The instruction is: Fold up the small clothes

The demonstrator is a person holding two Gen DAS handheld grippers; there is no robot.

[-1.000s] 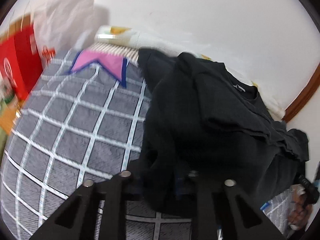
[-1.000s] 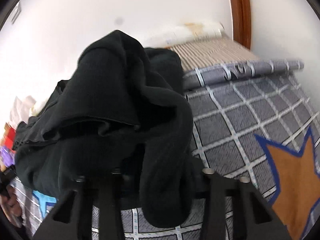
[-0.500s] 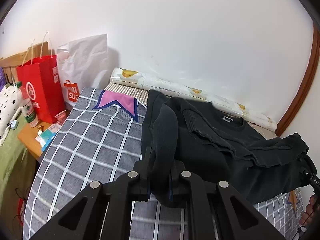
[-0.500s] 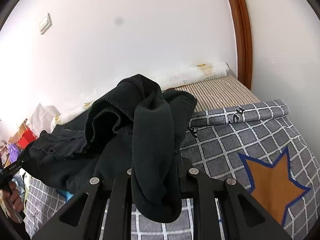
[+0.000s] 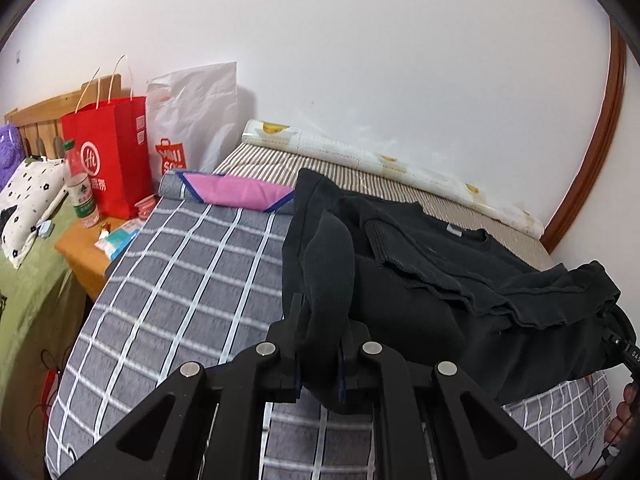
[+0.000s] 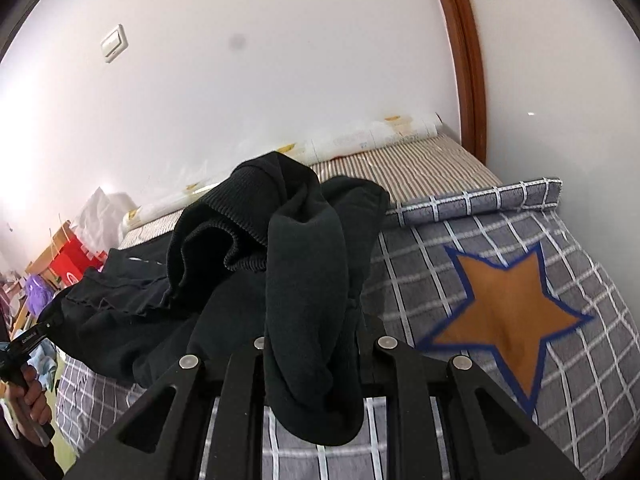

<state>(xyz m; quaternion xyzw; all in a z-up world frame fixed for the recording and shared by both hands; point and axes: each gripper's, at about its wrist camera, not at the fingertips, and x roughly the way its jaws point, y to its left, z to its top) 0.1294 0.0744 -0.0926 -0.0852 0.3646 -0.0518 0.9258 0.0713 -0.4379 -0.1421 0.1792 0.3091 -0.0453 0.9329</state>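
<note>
A black sweatshirt (image 5: 440, 276) hangs stretched between my two grippers above the grey checked bed cover (image 5: 180, 280). My left gripper (image 5: 318, 344) is shut on one bunched edge of it, the cloth draped over the jaws. My right gripper (image 6: 310, 344) is shut on the other edge of the sweatshirt (image 6: 304, 264), a thick fold hanging down over its fingers. The far side of the garment rests on the striped mattress (image 5: 360, 176). The right gripper also shows at the left wrist view's right edge (image 5: 624, 352).
A red paper bag (image 5: 108, 152), a white plastic bag (image 5: 192, 120) and a bottle (image 5: 82, 196) stand at a wooden side table (image 5: 88, 248) left of the bed. A white wall runs behind. The cover has an orange star (image 6: 508, 312) and a rolled edge (image 6: 480, 200).
Both grippers have lifted and pulled back with the sweatshirt, so more of the bed and room shows. The garment now hangs lower and more spread between them.
</note>
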